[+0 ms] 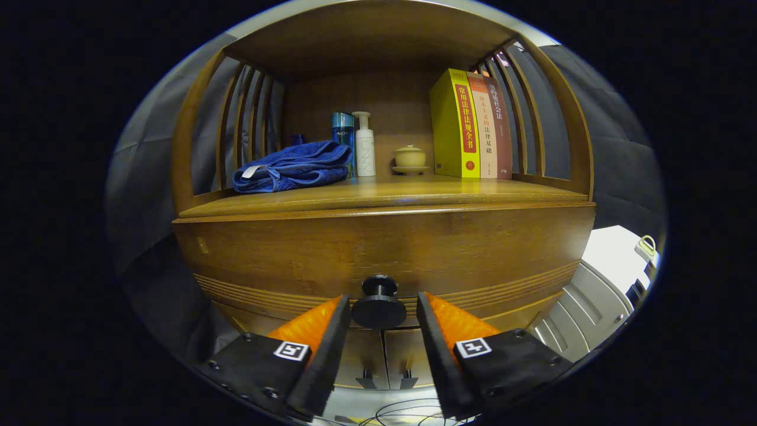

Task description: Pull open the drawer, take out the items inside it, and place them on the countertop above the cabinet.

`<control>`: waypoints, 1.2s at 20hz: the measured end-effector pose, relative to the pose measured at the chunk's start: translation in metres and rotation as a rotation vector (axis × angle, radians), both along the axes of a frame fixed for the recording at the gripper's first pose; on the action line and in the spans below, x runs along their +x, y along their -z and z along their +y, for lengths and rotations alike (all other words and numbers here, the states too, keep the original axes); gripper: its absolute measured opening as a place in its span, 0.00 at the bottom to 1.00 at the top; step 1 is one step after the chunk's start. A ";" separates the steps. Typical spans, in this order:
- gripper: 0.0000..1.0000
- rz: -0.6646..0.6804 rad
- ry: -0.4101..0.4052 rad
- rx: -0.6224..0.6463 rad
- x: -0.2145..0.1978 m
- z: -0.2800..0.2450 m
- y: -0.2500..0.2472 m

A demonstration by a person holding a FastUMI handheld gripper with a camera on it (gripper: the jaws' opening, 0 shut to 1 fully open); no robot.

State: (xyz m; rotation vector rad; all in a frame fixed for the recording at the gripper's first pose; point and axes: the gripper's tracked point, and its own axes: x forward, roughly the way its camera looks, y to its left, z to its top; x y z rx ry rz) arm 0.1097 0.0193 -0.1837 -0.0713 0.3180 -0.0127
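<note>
1. While the drawer sits closed under the countertop, its round black knob lies between the fingertips.
2. Gripper is open, fingers flanking the knob without pressing it.
3. On the countertop: blue towel left, two bottles, lidded cup, books right.
</note>
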 end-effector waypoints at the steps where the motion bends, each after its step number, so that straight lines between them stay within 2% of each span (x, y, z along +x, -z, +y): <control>1: 0.73 -0.020 -0.004 0.000 0.001 0.001 -0.003; 4: 0.55 -0.021 -0.001 -0.019 0.002 0.003 -0.003; 12: 0.48 0.001 0.004 -0.011 -0.001 0.003 -0.002; 15: 0.42 0.003 0.021 -0.011 -0.008 0.003 -0.003; 24: 0.42 0.000 0.046 -0.004 -0.061 0.005 -0.004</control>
